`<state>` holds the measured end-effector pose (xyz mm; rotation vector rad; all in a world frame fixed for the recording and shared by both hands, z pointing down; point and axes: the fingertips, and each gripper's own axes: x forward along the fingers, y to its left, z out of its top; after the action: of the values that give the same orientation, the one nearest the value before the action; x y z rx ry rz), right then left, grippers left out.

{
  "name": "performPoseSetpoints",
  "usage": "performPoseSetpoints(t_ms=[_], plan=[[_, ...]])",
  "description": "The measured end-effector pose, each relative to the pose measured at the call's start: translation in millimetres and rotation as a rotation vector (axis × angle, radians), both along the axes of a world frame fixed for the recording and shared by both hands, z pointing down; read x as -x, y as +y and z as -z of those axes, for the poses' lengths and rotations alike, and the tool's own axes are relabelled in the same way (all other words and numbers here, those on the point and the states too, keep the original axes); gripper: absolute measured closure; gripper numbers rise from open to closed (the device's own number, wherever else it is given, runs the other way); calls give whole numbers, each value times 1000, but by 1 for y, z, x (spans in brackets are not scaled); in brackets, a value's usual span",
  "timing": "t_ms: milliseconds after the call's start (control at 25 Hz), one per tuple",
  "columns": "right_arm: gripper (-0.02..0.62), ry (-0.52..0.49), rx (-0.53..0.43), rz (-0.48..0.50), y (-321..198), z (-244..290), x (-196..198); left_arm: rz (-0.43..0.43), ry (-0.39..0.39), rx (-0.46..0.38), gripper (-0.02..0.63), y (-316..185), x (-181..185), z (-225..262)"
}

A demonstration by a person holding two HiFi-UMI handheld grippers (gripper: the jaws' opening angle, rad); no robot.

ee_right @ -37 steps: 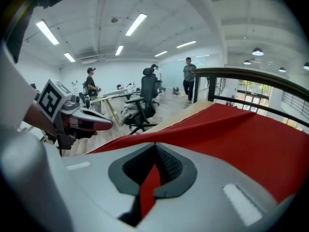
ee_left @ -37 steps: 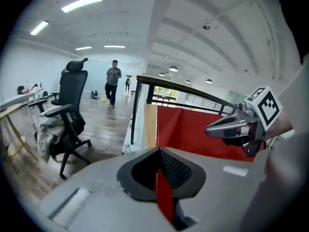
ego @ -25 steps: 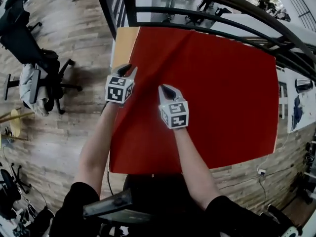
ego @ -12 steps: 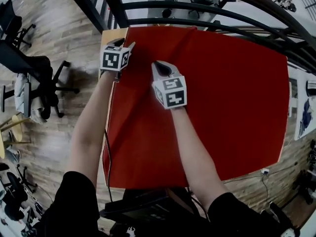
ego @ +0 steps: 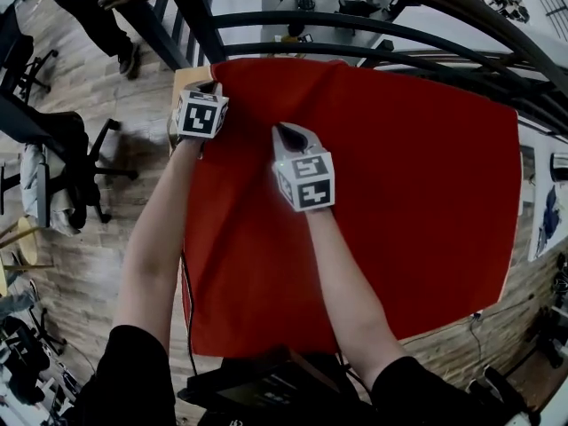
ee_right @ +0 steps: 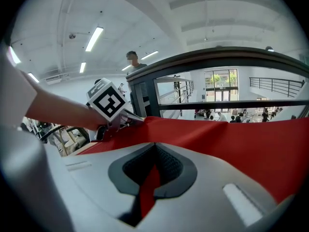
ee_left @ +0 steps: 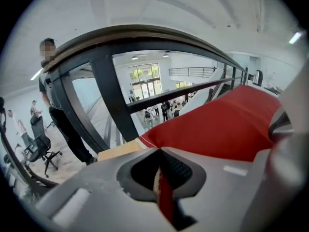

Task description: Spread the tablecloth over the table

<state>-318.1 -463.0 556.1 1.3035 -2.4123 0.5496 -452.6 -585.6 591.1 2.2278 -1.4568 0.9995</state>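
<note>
A red tablecloth (ego: 399, 176) lies over most of the table, whose bare wooden corner (ego: 185, 80) shows at the far left. My left gripper (ego: 213, 88) is at that far left corner of the cloth. In the left gripper view the jaws (ee_left: 159, 152) are shut, with a strip of the red tablecloth (ee_left: 227, 129) pinched between them. My right gripper (ego: 284, 132) sits a little right of it on the cloth's far part. It is shut too, with a fold of the cloth (ee_right: 231, 139) in its jaws (ee_right: 154, 148). The left gripper (ee_right: 136, 120) shows at the cloth's edge in the right gripper view.
A black railing (ego: 355, 47) runs just beyond the table's far edge. An office chair (ego: 53, 140) stands on the wooden floor to the left, and a person (ee_left: 53, 95) walks past there. A dark chair (ego: 257, 389) is at the table's near edge.
Both grippers moved away from me toward the far edge. The left one went to the far left corner and closed on the cloth there. The right stayed shut on the cloth.
</note>
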Motion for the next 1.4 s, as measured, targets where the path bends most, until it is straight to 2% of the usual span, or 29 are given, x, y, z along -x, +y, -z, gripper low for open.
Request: performPoseSetpoints(t_ms=[160,280,360,440,560,640,720,840,880,920,1040,1120,1280,1400], plan=[[586,64,6,-13,1,-13,-14,82,5,-25,588,-10,47,8],[586,109,14,-33,-4,-21,-21,86,-29,-11,589,-11,72,5],[586,137,25,-17,-7,-20,-16,99,-53,0,566,-12,80,6],[584,165,39,15,-7,-22,-11,184,-62,-12,484,-13,95,14],[584,175,39,42,-2,-23,-12,328,-91,-31,489,0,132,20],[584,155,28,48,-1,-19,-11,321,-68,-48,481,17,136,30],[584,119,4,29,2,-12,-20,255,-21,-79,479,45,117,39],[584,70,-44,-58,18,-1,-61,120,102,-76,502,105,63,48],[586,59,-53,-91,27,2,-79,79,142,-65,525,128,44,48],[586,53,-57,-121,39,6,-98,44,173,-54,590,151,27,46],[586,60,-53,-219,84,12,-164,-35,216,-23,600,212,-20,35],[586,89,-51,-312,112,19,-217,-82,240,-18,600,233,-49,36],[586,177,-17,-473,180,26,-315,-128,297,-7,600,268,-86,36],[586,211,7,-528,255,29,-376,-102,284,-5,600,327,-106,55]])
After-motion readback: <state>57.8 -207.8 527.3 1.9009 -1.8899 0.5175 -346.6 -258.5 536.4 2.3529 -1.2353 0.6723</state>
